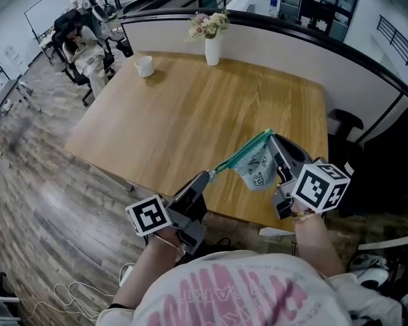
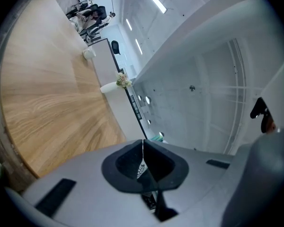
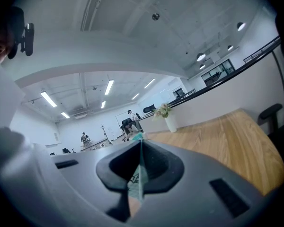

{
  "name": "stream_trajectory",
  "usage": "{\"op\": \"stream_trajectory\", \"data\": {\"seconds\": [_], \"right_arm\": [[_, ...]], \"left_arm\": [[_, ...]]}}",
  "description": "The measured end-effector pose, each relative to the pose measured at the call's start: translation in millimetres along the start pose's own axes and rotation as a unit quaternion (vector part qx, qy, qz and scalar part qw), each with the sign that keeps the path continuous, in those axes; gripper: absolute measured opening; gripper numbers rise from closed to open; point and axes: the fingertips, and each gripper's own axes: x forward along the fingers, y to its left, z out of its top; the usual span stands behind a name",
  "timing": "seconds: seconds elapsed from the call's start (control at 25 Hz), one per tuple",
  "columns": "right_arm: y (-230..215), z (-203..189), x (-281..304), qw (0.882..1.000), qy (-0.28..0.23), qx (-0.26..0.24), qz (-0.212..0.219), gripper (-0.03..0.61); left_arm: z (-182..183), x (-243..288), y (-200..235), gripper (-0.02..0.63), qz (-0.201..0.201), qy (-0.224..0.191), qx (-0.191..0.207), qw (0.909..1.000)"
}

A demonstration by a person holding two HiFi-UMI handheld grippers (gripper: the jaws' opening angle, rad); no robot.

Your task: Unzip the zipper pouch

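A small pale pouch with a teal zipper edge hangs in the air over the front right of the wooden table. The teal edge is stretched taut between both grippers. My left gripper is shut on the zipper's lower left end; in the left gripper view a small printed pull tab sits pinched in my left gripper. My right gripper is shut on the pouch's upper right corner. The right gripper view shows teal fabric of the pouch clamped in my right gripper.
A white vase with flowers and a white mug stand at the table's far edge. Office chairs and a person are at the back left. A black chair stands to the right of the table. Cables lie on the floor.
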Motion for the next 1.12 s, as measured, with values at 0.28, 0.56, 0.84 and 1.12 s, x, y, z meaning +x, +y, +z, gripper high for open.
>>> {"op": "stream_trajectory", "data": {"seconds": [0.28,0.56,0.84,1.12], "right_arm": [[-1.2,16.4,34.7,0.999,-0.025,0.007,-0.042,0.008],[7.6,1.7,86.5,0.997,-0.017,0.015,-0.072,0.009],[41.3,-12.0,131.1,0.998,-0.016,0.016,-0.055,0.008],[66.0,-31.9,155.8,0.999,0.003,0.004,-0.05,0.008]], "left_arm": [[77.3,-13.0,17.1,-0.002,0.016,-0.026,0.025,0.9992],[153.7,-17.1,37.1,-0.002,0.075,-0.012,0.211,0.9745],[191.3,-24.5,56.8,-0.002,0.075,0.014,0.235,0.969],[210.9,-38.5,74.4,-0.002,0.084,0.014,0.248,0.9651]]}}
